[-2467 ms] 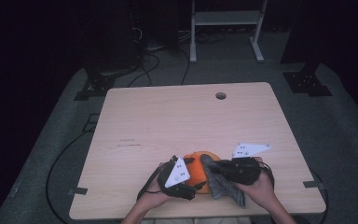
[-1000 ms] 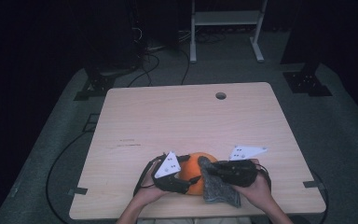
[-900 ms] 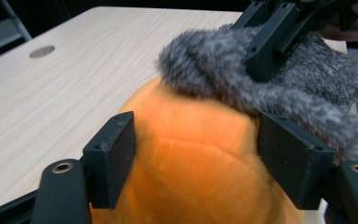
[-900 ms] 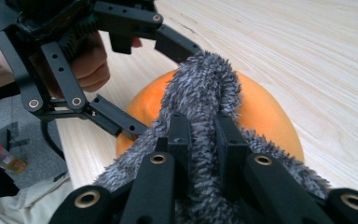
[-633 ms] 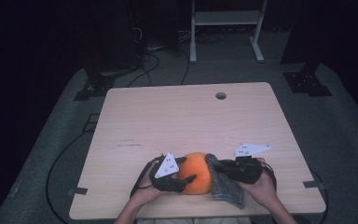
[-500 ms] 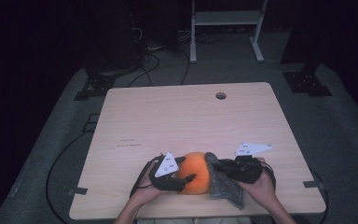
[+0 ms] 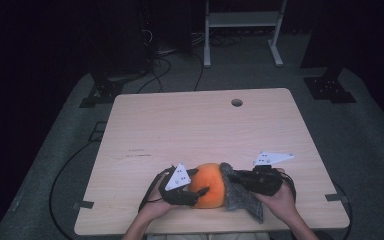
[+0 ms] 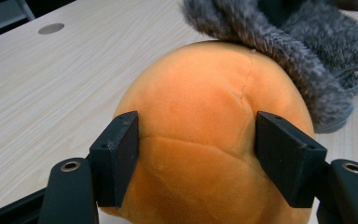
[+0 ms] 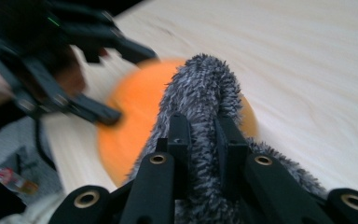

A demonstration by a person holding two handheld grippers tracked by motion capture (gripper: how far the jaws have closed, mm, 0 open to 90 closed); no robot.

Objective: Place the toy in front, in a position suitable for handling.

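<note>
**Orange plush ball pinched on one side, grey fuzzy cloth draped on the other**

High view first: the orange plush ball [image 7: 211,185] sits on the wooden table [image 7: 200,125], close to the near edge and well away from the round hole [image 7: 237,102] at the far side. The left gripper [image 7: 196,186] comes at the ball from its left, one jaw on each side of it. Its jaws have just been closing, with the ball between them. The right gripper [image 7: 228,176] is just right of the ball, and the grey fuzzy cloth [image 7: 240,195] hangs from it, touching the ball's right side and trailing onto the table.

Left gripper view: the pads are pressed into the ball's [image 8: 209,140] soft sides, so it's clamped on the ball. The cloth [image 8: 284,51] lies over the ball's far top edge.

Right gripper view: jaws nearly together, squeezing a fold of the cloth [image 9: 200,107] between them. The ball [image 9: 126,126] is right behind the cloth, blurry, with the left gripper [image 9: 121,79] on it.
</note>
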